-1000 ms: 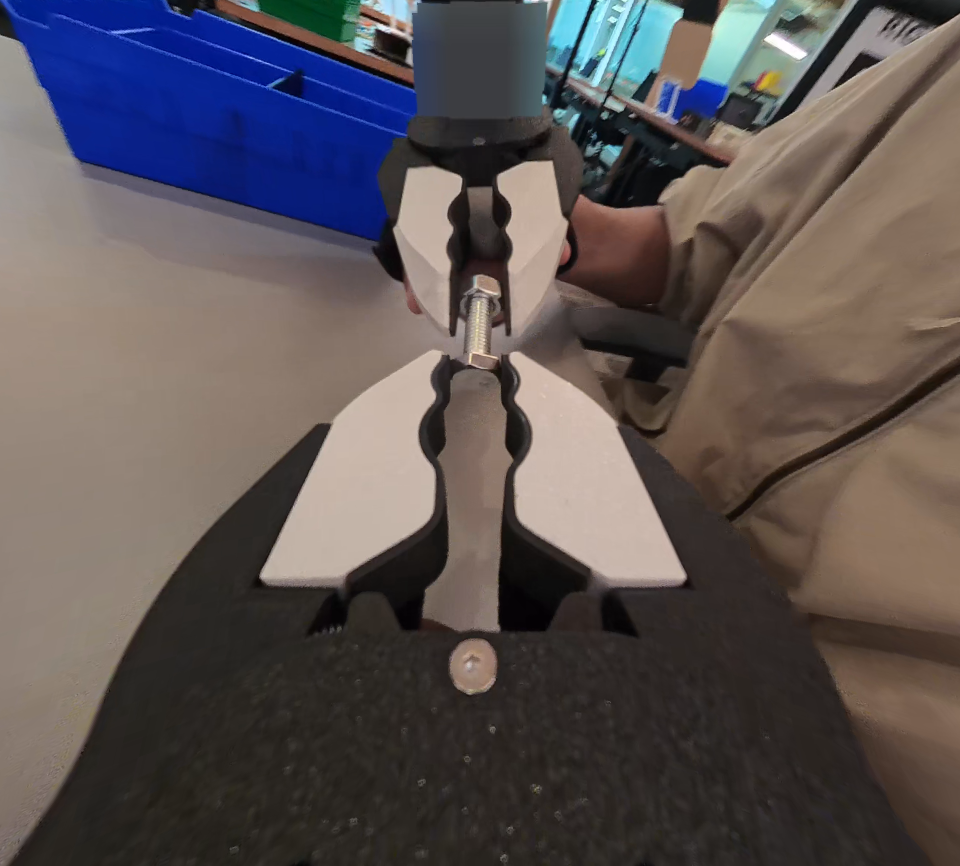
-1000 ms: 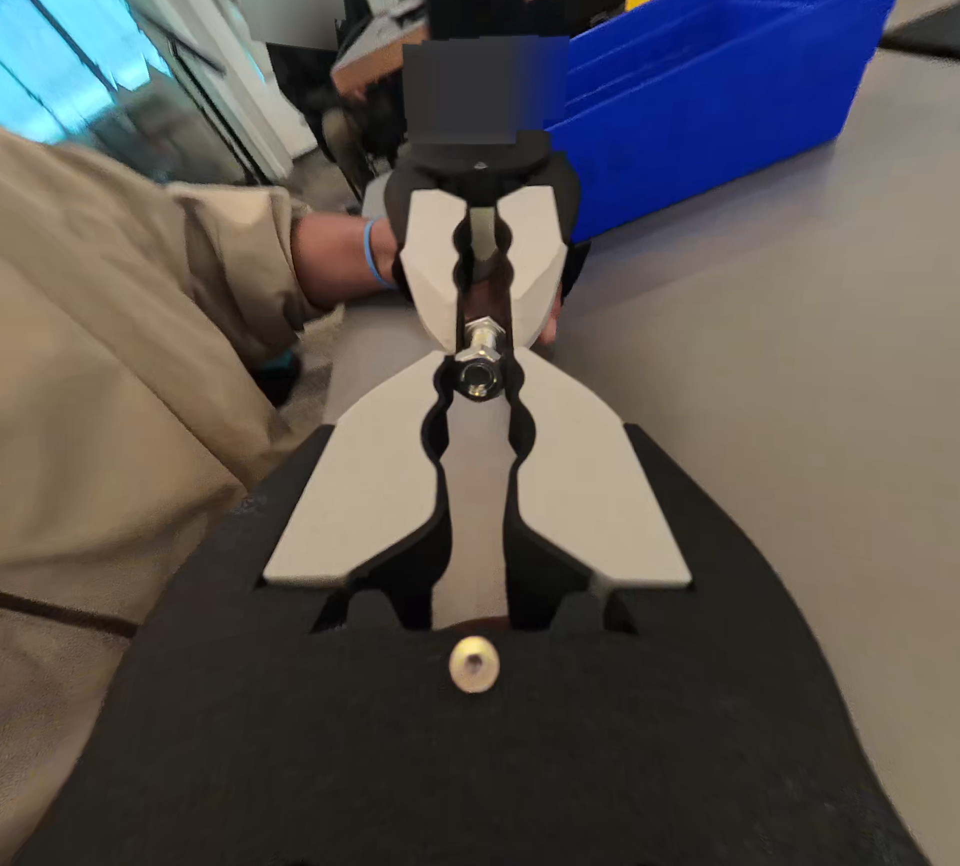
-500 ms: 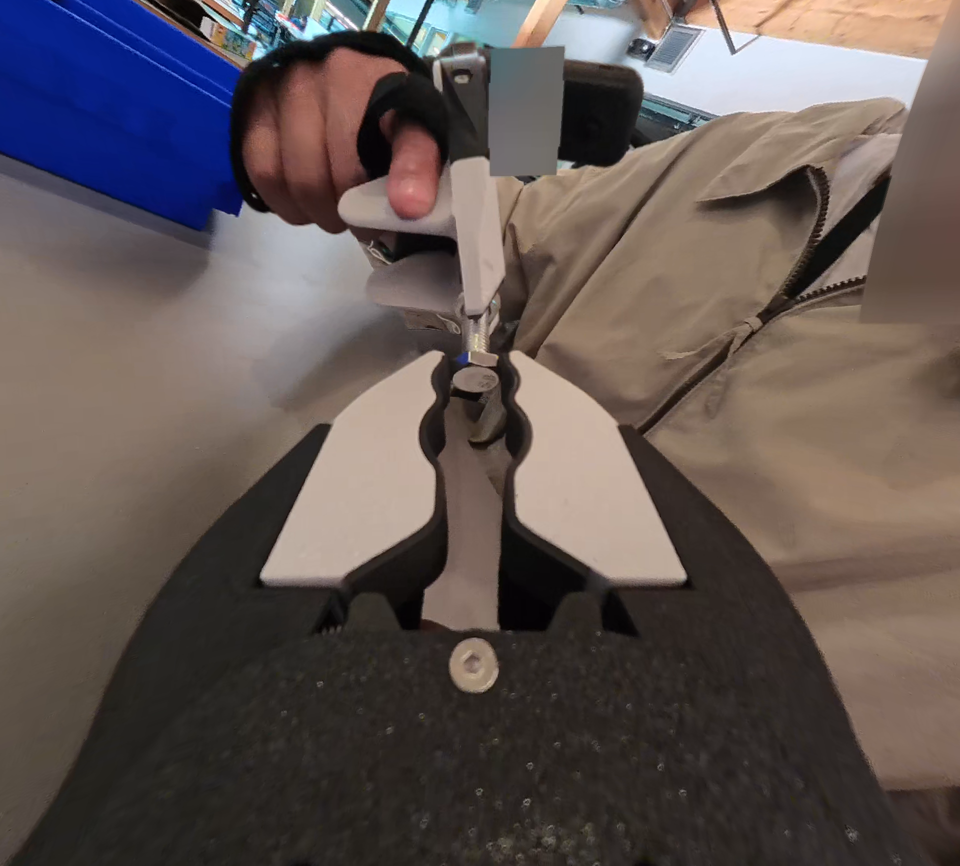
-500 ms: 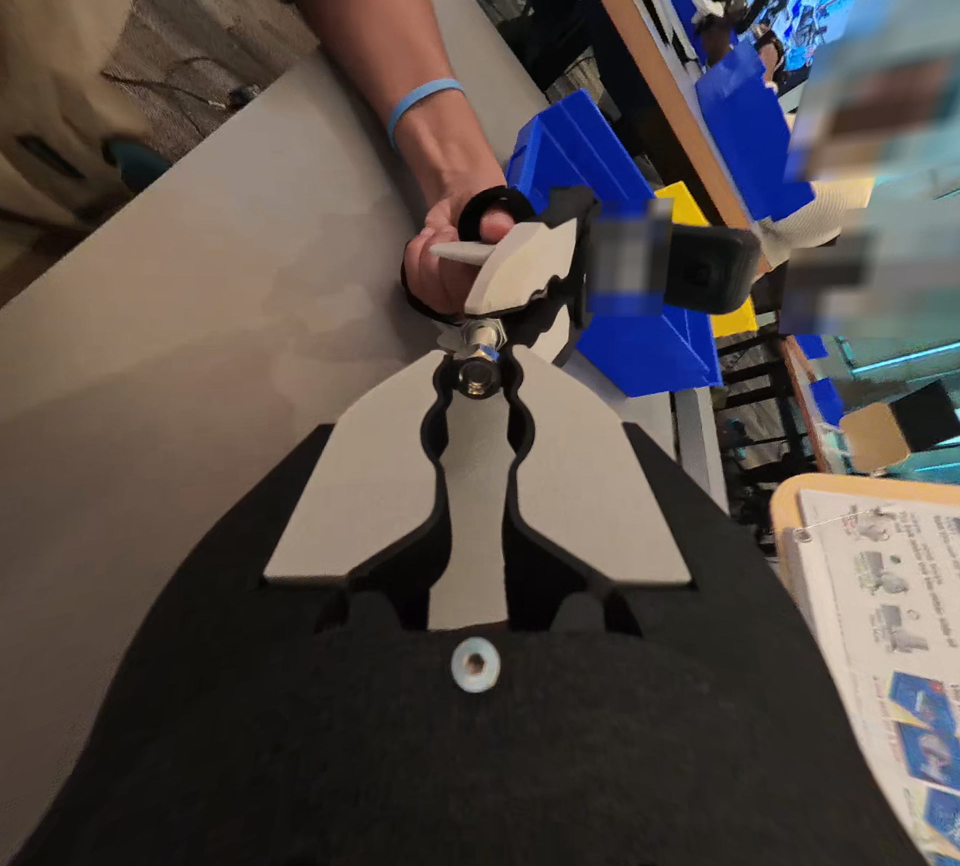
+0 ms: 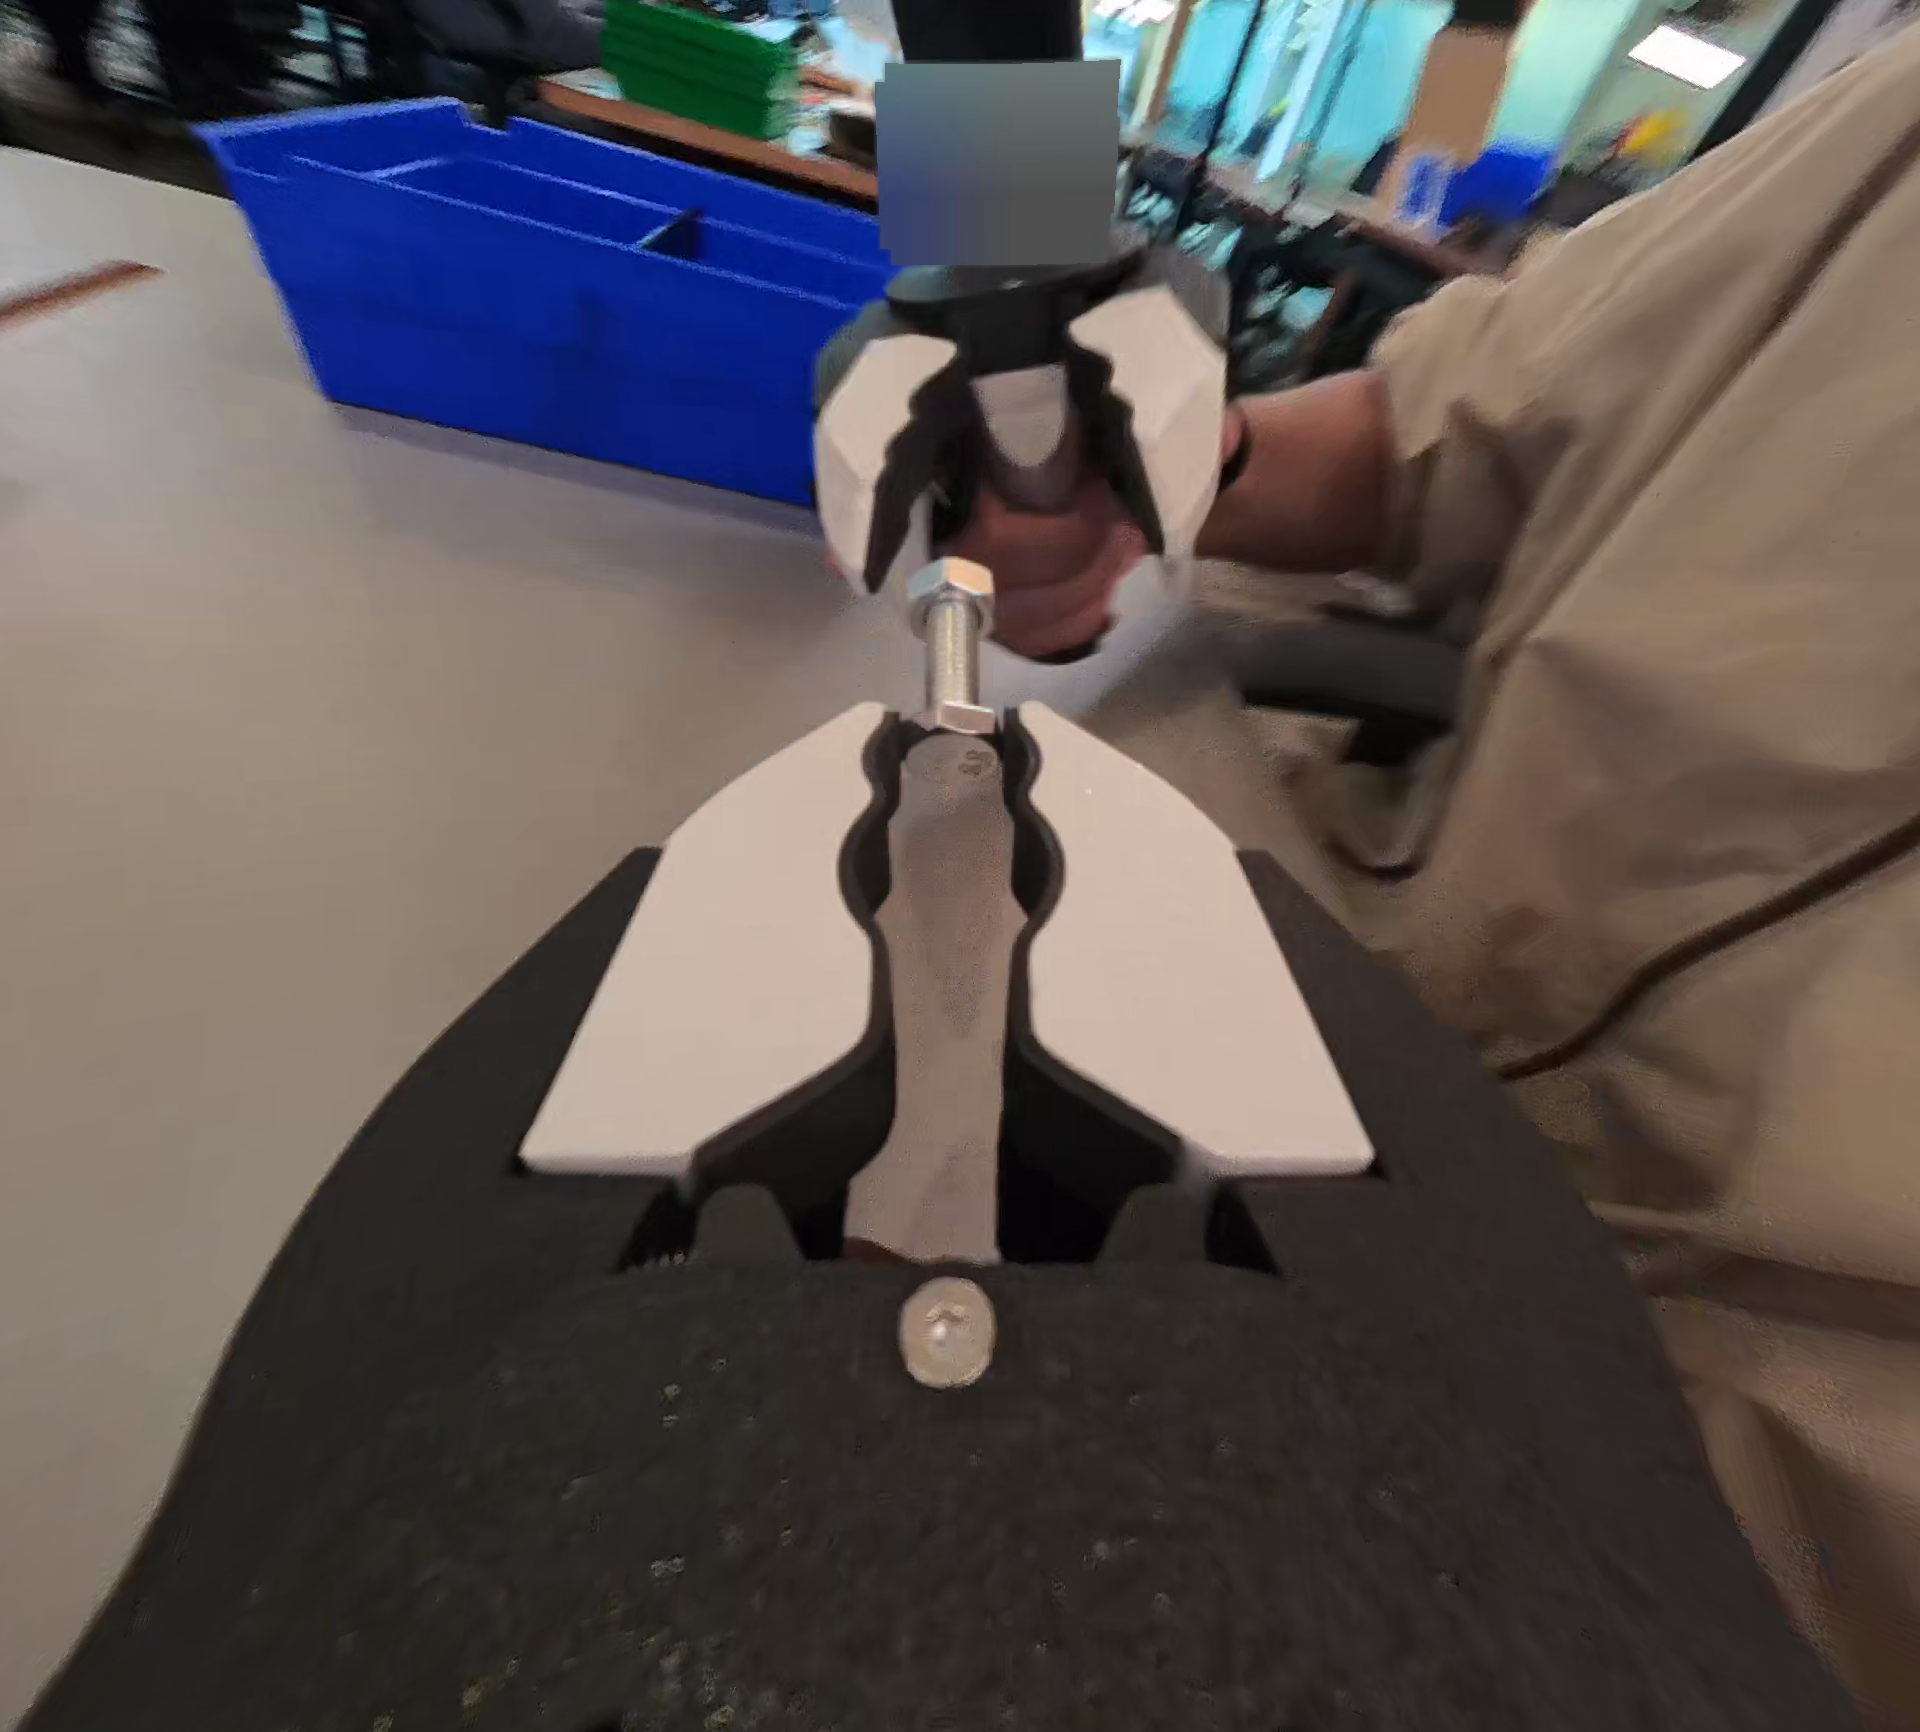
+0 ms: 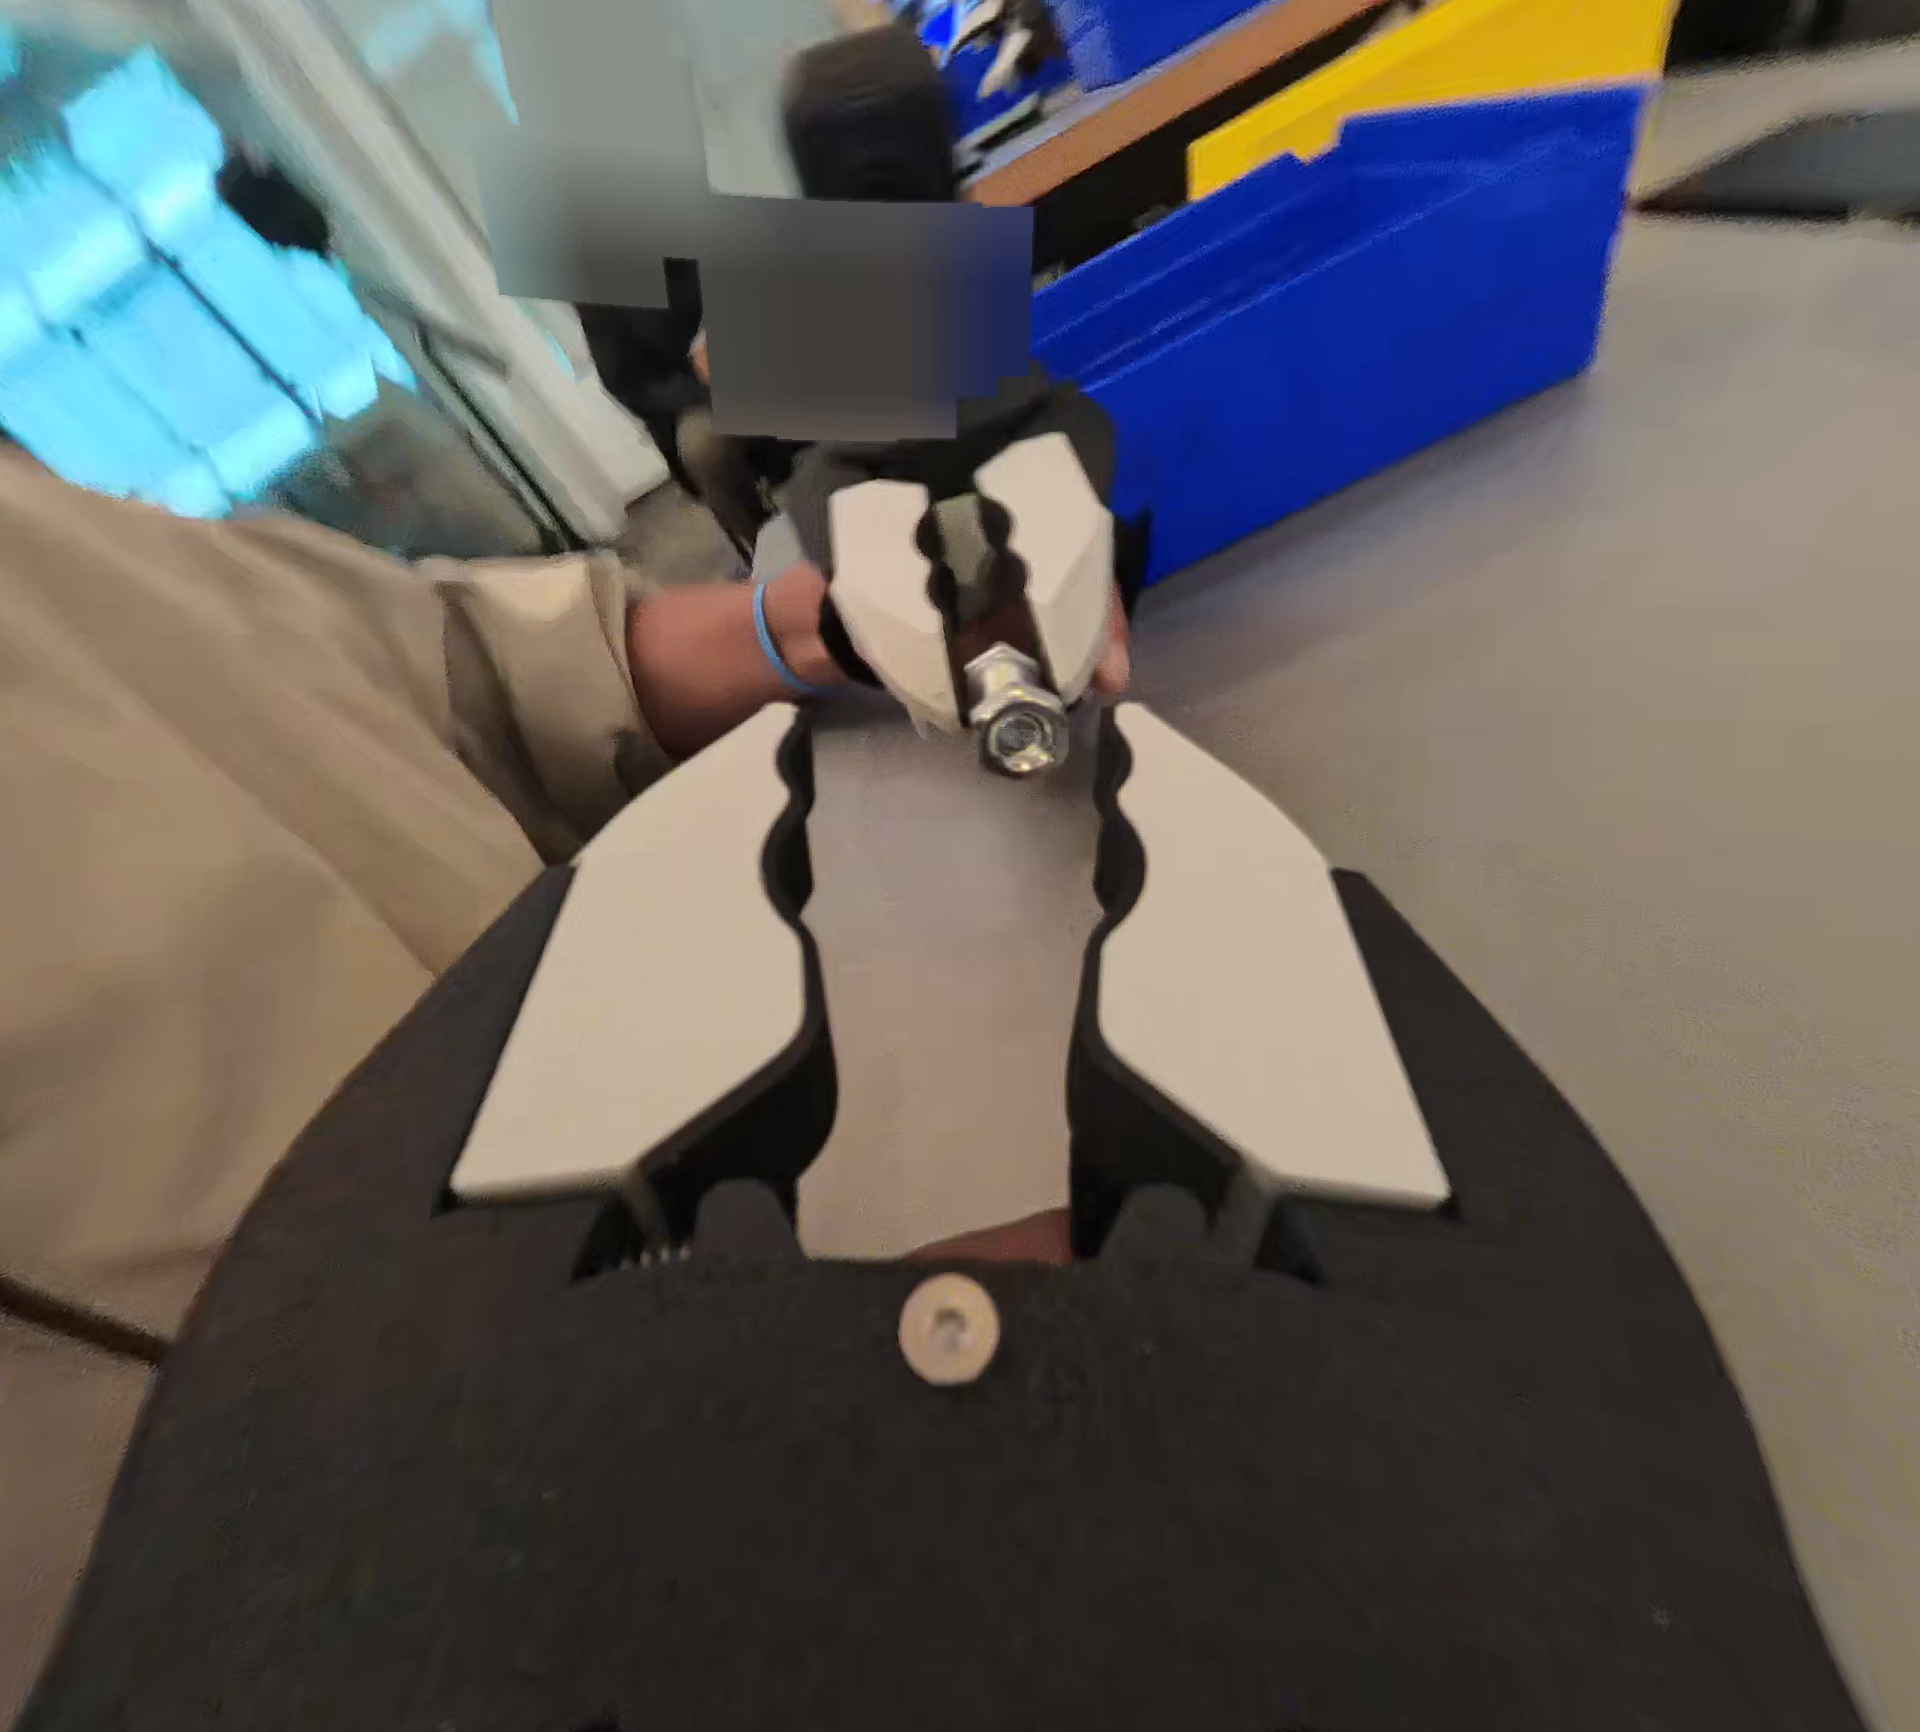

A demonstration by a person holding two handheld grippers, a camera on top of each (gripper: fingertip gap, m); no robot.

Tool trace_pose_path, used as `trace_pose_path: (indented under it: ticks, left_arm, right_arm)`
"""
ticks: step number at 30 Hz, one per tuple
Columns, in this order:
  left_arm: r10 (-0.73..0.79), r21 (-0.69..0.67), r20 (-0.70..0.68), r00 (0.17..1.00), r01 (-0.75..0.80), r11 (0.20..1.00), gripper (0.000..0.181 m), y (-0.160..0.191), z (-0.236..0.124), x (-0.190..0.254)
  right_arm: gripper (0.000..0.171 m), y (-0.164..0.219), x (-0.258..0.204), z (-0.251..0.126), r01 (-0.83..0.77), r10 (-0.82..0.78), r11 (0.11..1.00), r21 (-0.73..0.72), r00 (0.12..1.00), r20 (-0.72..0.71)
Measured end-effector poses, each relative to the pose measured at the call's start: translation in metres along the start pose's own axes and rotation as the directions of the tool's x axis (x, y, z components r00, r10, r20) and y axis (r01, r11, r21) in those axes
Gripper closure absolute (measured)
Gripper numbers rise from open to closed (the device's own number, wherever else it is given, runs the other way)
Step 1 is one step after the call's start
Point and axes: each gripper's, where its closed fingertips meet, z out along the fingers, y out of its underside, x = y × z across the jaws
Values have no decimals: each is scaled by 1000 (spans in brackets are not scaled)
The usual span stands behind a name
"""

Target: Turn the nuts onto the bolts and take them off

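My left gripper (image 5: 954, 726) is shut on the hex head of a silver bolt (image 5: 954, 654) and holds it above the grey table (image 5: 312, 643). The bolt points away from me, with a silver nut (image 5: 951, 586) threaded on near its far end. My right gripper (image 6: 954, 732) is open. The nut (image 6: 1023, 737) sits between its fingertips, nearer the right one, and neither pad touches it. The left wrist view shows the right gripper (image 5: 1013, 539) spread wide just behind the nut. The right wrist view shows the left gripper (image 6: 1003, 685) clamped on the bolt.
A blue bin (image 5: 540, 300) stands on the table behind the grippers and also shows in the right wrist view (image 6: 1330, 332), with a yellow bin (image 6: 1455, 61) beyond it. The person's beige sleeve (image 5: 1558, 643) fills the right side. Green trays (image 5: 696, 67) sit far back.
My right gripper was shut on the nut and twisted with it half a second ago. It has now opened, let go of the nut and swung back level. The left gripper still holds the bolt.
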Motion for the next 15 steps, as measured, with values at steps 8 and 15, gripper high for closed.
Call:
trace_pose_path:
  ticks: [8,15]
  left_arm:
    - [238,-117,180,954,-220,968,163,9,3,-12]
    - [238,-117,165,957,-221,968,163,11,7,-9]
  right_arm:
    - [137,14,17,-2,-634,633,771,55,773,47]
    - [154,14,23,-1,-617,617,786,45,787,14]
